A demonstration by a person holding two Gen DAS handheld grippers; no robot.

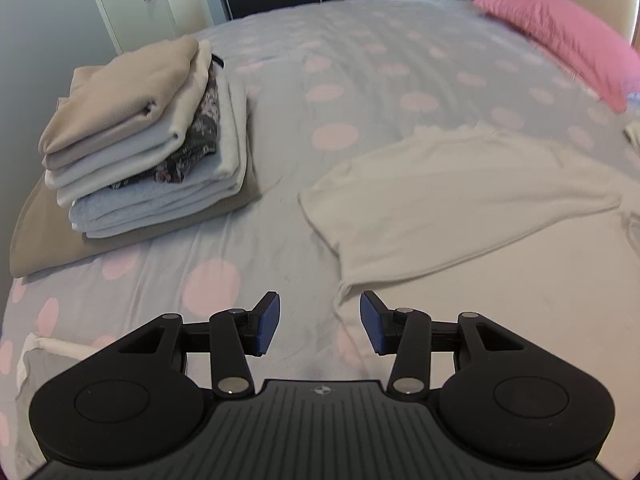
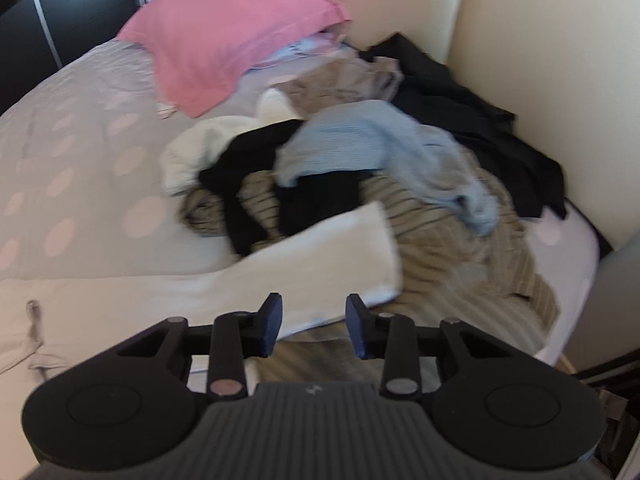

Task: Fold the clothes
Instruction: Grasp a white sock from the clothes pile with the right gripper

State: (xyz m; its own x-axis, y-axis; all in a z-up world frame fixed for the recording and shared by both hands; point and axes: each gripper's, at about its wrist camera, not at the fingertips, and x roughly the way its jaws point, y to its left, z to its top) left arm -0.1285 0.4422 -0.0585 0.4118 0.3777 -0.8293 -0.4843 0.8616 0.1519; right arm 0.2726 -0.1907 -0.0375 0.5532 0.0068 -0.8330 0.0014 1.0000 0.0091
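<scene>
Cream garment (image 1: 460, 196) flat on bed, partly folded; left claw (image 1: 319, 322), right claw (image 2: 314, 326) spread, empty.

Cream garment (image 1: 460, 196) spread flat on bed, folded stack (image 1: 148, 140) at left, unfolded heap (image 2: 360, 176) by headboard.

Nothing readable anywhere, honestly. Just a tiny round emblem (image 1: 321, 391) stamped on the ribbed grey housing (image 1: 320, 432) behind the tongs, too small to make out. No labels, no numbers.
</scene>
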